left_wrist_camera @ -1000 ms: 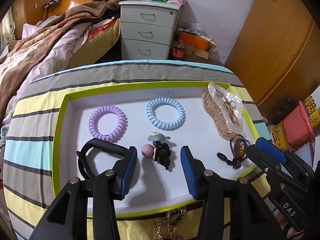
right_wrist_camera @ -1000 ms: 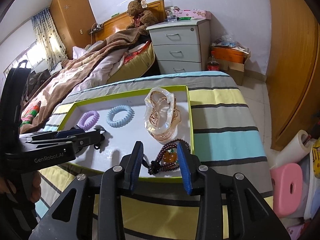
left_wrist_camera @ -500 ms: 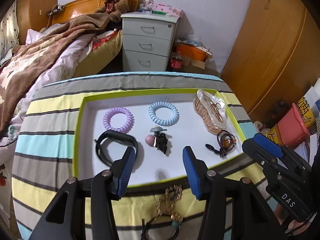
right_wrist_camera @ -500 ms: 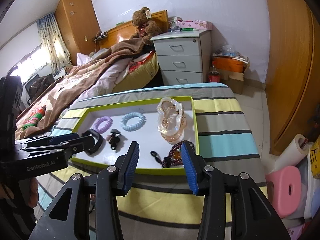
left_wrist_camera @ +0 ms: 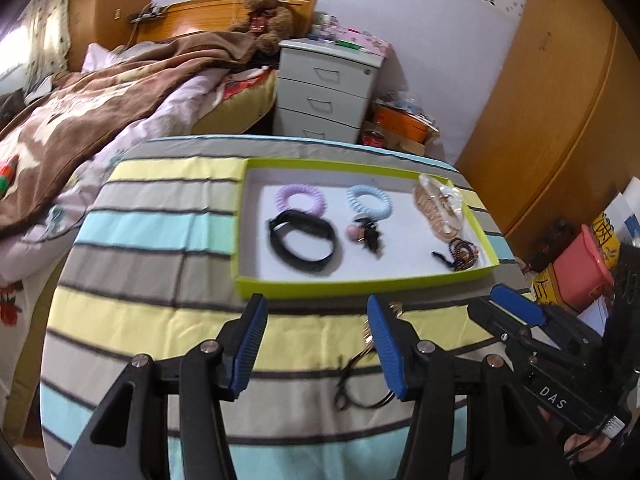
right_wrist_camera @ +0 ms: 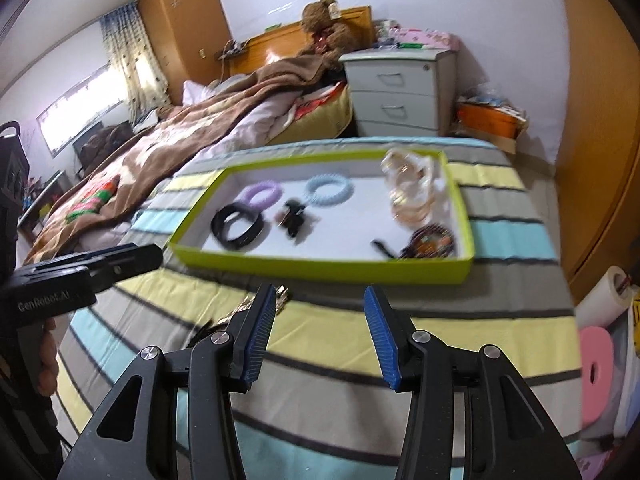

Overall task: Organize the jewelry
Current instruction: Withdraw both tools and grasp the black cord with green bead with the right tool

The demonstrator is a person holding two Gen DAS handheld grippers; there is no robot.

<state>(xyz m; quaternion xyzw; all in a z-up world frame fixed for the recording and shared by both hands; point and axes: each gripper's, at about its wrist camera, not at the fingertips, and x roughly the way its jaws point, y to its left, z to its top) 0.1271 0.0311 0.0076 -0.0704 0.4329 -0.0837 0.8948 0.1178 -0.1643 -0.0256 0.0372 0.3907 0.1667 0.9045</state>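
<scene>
Above striped cloth (left_wrist_camera: 160, 320), short of green tray (left_wrist_camera: 360, 286): left gripper (left_wrist_camera: 316, 344) jaws opening, empty; right gripper (right_wrist_camera: 320, 332) parted, empty.

Bench cloth (left_wrist_camera: 152, 220) was striped yellow, grey and light blue. Tray (left_wrist_camera: 360, 286) had lime-green walls and a white floor, with a lilac coil hair tie (left_wrist_camera: 300, 200), pale blue coil hair tie (left_wrist_camera: 369, 202) and black band (left_wrist_camera: 302, 246). Tongs pads (left_wrist_camera: 250, 346) were blue.

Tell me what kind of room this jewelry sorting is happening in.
Most likely a home bedroom: a bed with a brown blanket, a teddy bear at its headboard, and a white bedside drawer unit behind the striped table.
</scene>
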